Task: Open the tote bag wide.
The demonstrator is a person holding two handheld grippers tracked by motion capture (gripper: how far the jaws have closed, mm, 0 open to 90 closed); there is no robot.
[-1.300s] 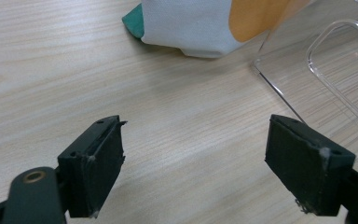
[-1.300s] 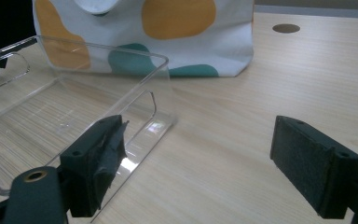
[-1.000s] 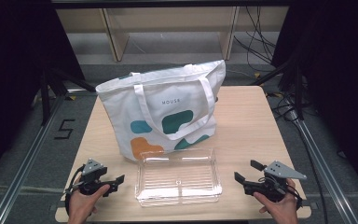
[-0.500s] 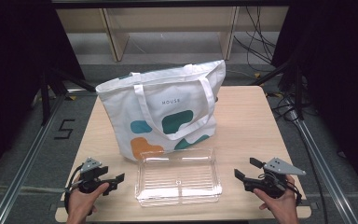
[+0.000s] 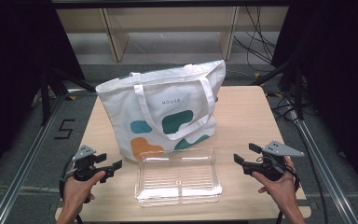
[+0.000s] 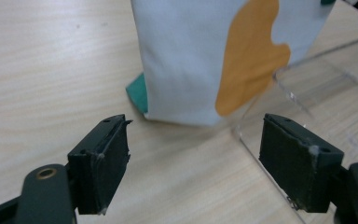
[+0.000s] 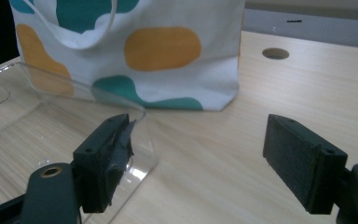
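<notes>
Clear plastic tray lies at the near middle of the table, its far edge just in front of the tote bag, which stands upright behind it. Left gripper and right gripper flank the tray, both spread wide with nothing between the jaws, which have just been closing a little. To take the tray well, I judge each side should bite a short wall squarely, level with the other, so the thin rim neither twists nor slips
</notes>
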